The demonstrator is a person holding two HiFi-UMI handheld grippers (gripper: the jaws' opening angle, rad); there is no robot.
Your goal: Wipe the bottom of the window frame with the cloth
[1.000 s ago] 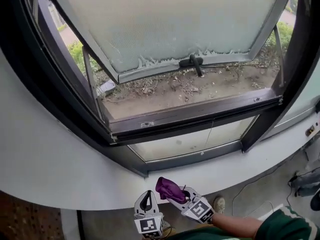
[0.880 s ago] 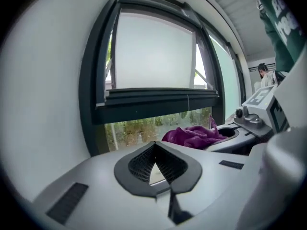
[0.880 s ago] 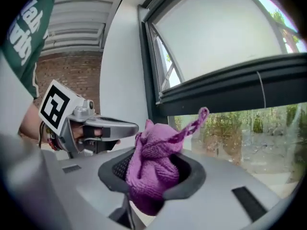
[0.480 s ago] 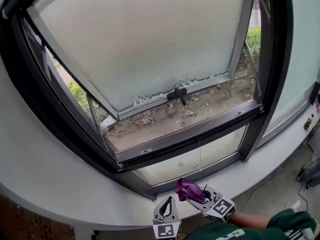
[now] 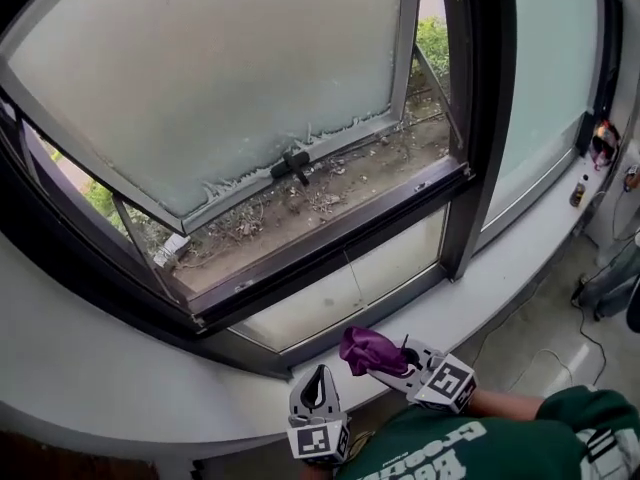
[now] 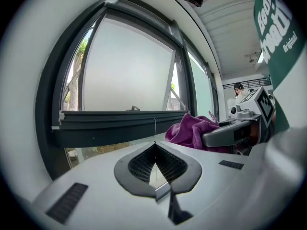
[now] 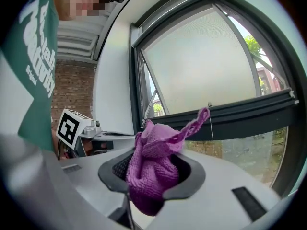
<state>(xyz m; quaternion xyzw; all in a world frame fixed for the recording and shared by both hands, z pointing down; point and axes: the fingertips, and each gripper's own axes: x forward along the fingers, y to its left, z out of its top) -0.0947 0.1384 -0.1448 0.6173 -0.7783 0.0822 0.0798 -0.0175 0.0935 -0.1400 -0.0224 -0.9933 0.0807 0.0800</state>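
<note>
A purple cloth (image 5: 368, 351) is bunched between the jaws of my right gripper (image 5: 392, 364), which is shut on it; the cloth (image 7: 152, 166) fills the jaws in the right gripper view. My left gripper (image 5: 317, 385) hangs beside it at the bottom, shut with nothing in it; its jaws (image 6: 154, 163) meet in the left gripper view, where the cloth (image 6: 191, 130) shows to the right. The dark bottom rail of the window frame (image 5: 330, 240) runs diagonally above both grippers, well apart from them. The frosted sash (image 5: 210, 78) is swung outward.
A white curved sill (image 5: 120, 368) lies below the frame. Beyond the rail is a dirt ledge with dry debris (image 5: 300, 203) and a black handle (image 5: 293, 166). A dark vertical post (image 5: 478, 118) stands right. Cables and small items (image 5: 598, 148) sit at far right.
The view has swung right, so the window now sits further left and tilted. Both grippers stay low, shifted slightly left in the picture, the right one still holding the cloth.
</note>
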